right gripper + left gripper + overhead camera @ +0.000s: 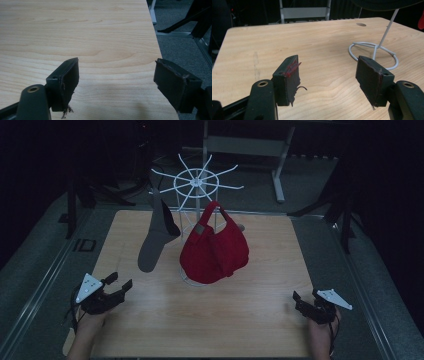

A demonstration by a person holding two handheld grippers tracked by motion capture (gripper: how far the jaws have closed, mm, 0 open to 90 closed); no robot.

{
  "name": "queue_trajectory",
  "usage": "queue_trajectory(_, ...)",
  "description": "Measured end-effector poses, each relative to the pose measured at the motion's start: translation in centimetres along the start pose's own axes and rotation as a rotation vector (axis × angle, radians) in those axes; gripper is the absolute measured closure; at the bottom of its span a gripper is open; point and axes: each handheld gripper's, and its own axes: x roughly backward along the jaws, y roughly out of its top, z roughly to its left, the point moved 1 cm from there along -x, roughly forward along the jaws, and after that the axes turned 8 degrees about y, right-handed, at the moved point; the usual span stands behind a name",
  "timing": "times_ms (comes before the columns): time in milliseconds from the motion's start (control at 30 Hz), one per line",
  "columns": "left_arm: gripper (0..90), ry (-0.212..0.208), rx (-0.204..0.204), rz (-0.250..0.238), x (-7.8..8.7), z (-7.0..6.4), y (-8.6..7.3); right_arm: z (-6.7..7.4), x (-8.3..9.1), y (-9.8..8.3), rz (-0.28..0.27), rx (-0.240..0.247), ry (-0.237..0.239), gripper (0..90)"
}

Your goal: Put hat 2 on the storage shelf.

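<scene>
Two hats (214,251) high on rack (196,182); left tool (329,75) view, ring base (373,53).

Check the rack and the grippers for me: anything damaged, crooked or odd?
The left gripper has frayed pads, one smeared red; the right gripper has ragged pads too. The red bag and the grey cap hang on the white rack normally.

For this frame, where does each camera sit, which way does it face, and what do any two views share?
High view: above the person's side, looking forward and down at the table, white rack, red bag, grey cap; both forearms enter below.
Left gripper view: rides the left gripper, looking along its open jaws.
Right gripper view: rides the right gripper, facing the table's edge.
Shared: the high and left gripper views both show the rack's ring base.
</scene>
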Motion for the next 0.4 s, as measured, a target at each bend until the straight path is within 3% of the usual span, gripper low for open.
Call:
queue_trajectory(133,37.0,0.017,-0.021,0.017,-0.03,-0.09,-0.69,0.0,0.0,0.0,0.0,0.0,0.0,20.0)
queue_trajectory(400,37.1,-0.006,-0.009,0.007,0.04,-0.1,-0.86,0.02,-0.01,0.01,0.001,0.0,0.0,20.0)
